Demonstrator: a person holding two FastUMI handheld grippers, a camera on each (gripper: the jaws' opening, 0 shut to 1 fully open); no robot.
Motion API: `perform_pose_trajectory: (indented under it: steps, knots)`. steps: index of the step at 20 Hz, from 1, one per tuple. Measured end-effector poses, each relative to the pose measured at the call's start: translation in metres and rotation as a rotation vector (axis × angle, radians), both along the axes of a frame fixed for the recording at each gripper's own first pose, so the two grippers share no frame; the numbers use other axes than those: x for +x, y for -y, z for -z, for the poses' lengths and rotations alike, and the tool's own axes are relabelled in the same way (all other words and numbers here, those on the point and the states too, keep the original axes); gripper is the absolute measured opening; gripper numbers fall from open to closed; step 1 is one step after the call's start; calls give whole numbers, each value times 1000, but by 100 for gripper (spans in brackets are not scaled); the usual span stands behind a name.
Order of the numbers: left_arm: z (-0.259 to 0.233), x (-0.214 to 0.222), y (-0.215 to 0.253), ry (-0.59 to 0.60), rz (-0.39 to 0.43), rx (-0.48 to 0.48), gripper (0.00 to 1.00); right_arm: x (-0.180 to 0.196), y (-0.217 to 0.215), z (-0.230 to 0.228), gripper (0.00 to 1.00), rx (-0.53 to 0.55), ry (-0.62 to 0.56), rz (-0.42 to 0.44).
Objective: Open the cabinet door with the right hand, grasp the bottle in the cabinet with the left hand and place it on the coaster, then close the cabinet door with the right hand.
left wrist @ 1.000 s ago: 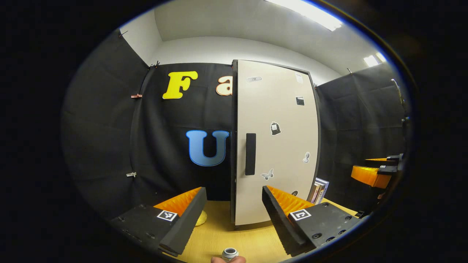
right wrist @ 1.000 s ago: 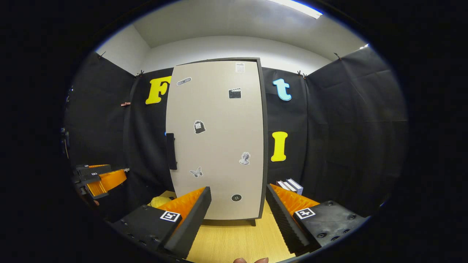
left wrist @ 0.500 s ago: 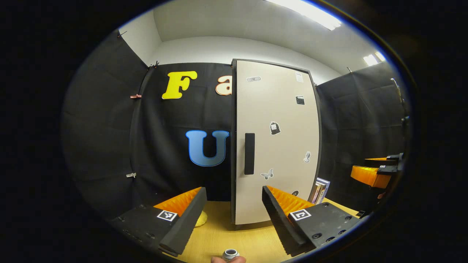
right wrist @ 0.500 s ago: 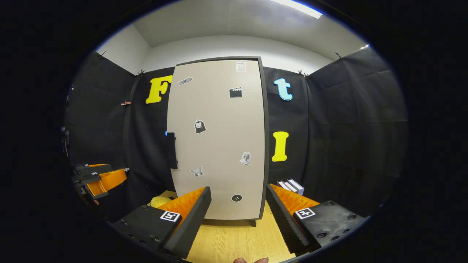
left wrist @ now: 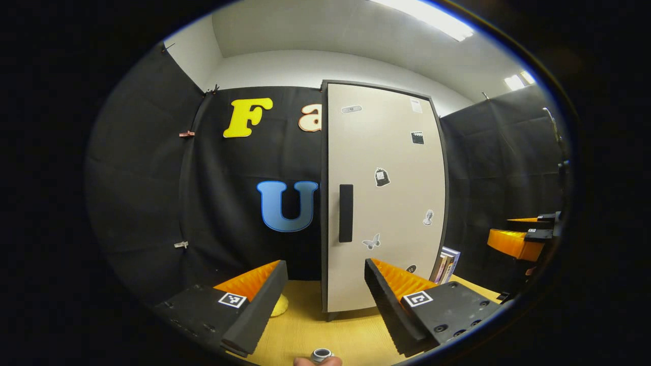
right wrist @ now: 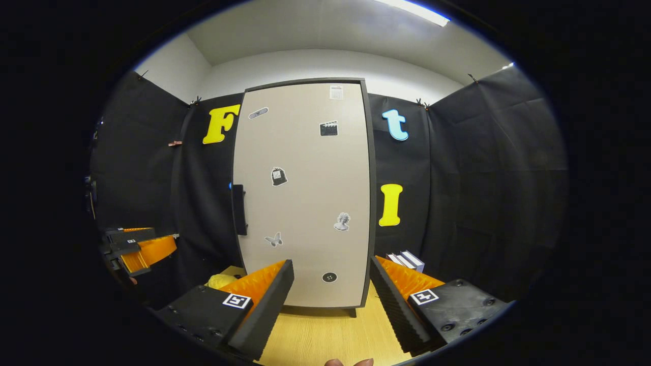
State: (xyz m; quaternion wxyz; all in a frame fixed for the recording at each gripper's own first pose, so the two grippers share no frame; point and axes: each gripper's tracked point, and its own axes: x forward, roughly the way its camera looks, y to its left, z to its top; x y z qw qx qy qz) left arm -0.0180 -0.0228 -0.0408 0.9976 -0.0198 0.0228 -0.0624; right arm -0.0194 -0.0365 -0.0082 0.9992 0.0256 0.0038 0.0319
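Facing the closed cabinet door (right wrist: 305, 193), both the left hand-held gripper (left wrist: 325, 284) and right hand-held gripper (right wrist: 330, 284) spread wide, empty.

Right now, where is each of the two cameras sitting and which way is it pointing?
Left gripper view: rides the left gripper, low over the wooden table, facing the closed cabinet door from its handle side; own two fingers spread below, a fingertip at the bottom edge.
Right gripper view: rides the right gripper, facing the door squarely; own fingers spread below.
Shared: door, handle, books, yellow object, and each other's gripper.
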Motion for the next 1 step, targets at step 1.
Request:
perform_pose_trajectory:
  steps: [1]
  knots:
    - [0,1,-1,3,-1,3,96,2,1,-1,97,-2,3,3]
